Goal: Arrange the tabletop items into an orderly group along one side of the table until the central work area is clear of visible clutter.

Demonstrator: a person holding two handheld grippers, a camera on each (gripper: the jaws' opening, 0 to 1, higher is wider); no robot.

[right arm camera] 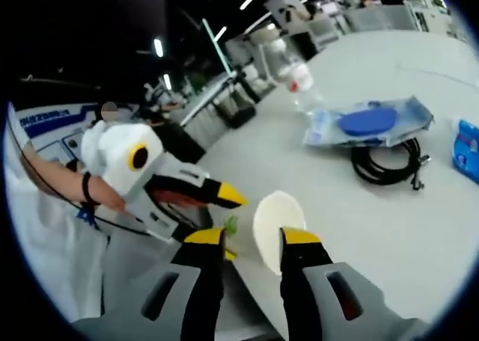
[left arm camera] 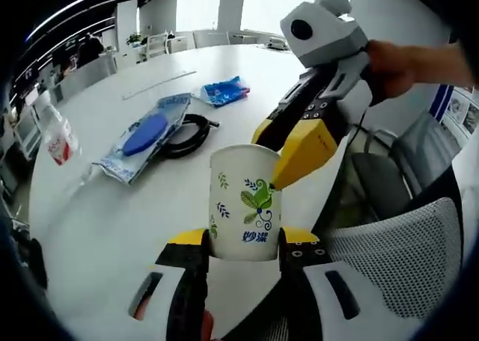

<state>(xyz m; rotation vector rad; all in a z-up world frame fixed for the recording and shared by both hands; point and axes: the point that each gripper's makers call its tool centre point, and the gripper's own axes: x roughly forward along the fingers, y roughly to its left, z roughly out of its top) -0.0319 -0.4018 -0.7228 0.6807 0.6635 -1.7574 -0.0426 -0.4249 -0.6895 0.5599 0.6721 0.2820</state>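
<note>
A white paper cup (left arm camera: 244, 206) with a green and blue leaf print stands upright between the yellow-tipped jaws of my left gripper (left arm camera: 243, 241), which is shut on its lower part above the table's near edge. My right gripper (left arm camera: 268, 160) comes in from the right, and one yellow finger (left arm camera: 305, 150) touches the cup's rim. In the right gripper view, the cup's white mouth (right arm camera: 278, 223) lies between the spread jaws of my right gripper (right arm camera: 253, 236), against the right jaw and apart from the left one. My left gripper (right arm camera: 233, 225) shows just behind it.
On the white round table (left arm camera: 112, 229) lie a blue disc in a clear package (left arm camera: 146, 135), a coiled black cable (left arm camera: 191, 135), a blue packet (left arm camera: 224, 93) and a red-labelled plastic bottle (left arm camera: 60, 139). A grey mesh chair (left arm camera: 404, 244) stands at the right.
</note>
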